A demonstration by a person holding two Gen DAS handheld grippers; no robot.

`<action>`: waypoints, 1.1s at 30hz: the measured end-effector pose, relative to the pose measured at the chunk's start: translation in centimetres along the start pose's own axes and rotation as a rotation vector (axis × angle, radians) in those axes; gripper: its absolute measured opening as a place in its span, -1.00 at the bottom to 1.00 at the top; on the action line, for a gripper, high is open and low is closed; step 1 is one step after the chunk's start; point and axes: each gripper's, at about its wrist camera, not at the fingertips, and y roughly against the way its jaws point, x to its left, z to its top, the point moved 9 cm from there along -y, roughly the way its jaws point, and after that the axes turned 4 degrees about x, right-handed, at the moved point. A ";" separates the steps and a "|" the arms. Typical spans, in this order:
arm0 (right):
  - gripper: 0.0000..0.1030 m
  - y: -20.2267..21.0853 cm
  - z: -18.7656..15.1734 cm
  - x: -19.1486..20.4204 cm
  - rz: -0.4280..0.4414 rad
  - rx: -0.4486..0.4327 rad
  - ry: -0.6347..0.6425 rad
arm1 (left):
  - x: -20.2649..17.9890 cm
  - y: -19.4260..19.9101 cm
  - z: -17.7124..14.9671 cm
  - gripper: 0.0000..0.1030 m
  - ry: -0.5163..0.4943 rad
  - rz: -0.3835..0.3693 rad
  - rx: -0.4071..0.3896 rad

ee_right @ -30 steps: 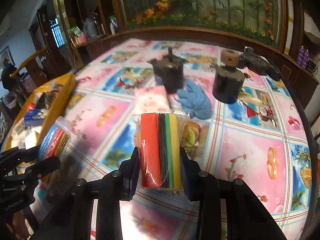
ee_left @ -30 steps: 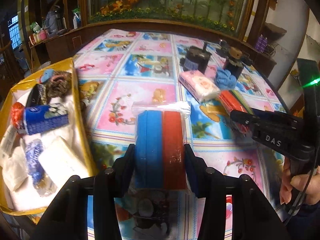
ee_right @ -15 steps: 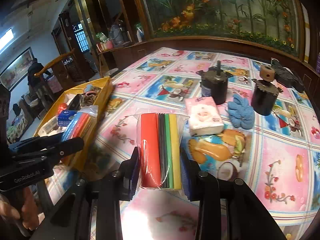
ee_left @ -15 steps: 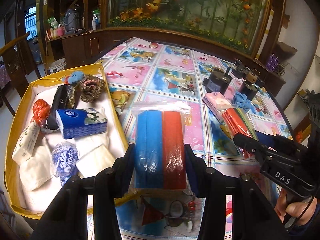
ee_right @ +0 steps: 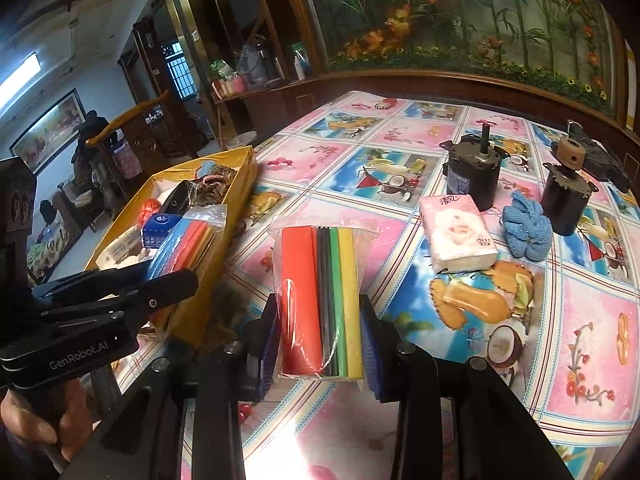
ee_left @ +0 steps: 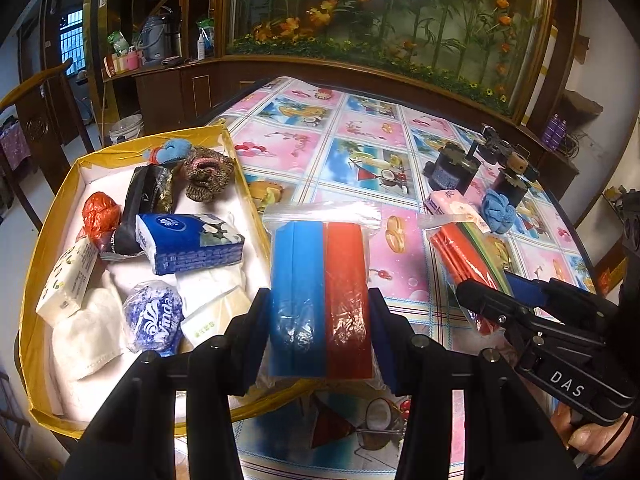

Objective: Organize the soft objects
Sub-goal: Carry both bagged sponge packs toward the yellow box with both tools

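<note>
Both of your hands have swung toward the yellow box (ee_left: 48, 216) over the last second, so it now fills the left of the left wrist view with its whole interior showing.

Your left gripper (ee_left: 318, 320) is clenched on the bagged blue and red sponges (ee_left: 318, 292), both pads pressing the pack's sides, and holds it just over the box's near right wall. Your right gripper (ee_right: 318, 330) is clamped the same way on the bagged colour pack (ee_right: 320, 296) of red, black, green and yellow pieces, above the flowered tablecloth (ee_right: 520, 352) beside the box.

Readable writing: "Vinda" on the blue wrapped roll (ee_left: 154, 318) in the box, "DAS" on your right gripper's body and "GenRobot.AI" on your left one. The pink tissue pack (ee_right: 456, 232) carries print too small to read.

Both grippers tilt downward and forward. Your left hand (ee_right: 36, 428) wraps its handle at the lower left of the right wrist view. A blue knitted item (ee_right: 526, 228) and two dark motors (ee_right: 474, 172) remain on the table beyond.
</note>
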 end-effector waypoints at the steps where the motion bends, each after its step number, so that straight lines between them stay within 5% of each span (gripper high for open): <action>1: -0.24 0.0 0.0 0.1 0.002 0.001 0.001 | 0.1 0.0 0.0 -0.11 0.002 -0.001 0.000; 33: -0.24 -1.2 1.8 6.8 0.045 0.010 0.106 | 6.1 3.0 0.5 -0.11 0.125 0.015 -0.061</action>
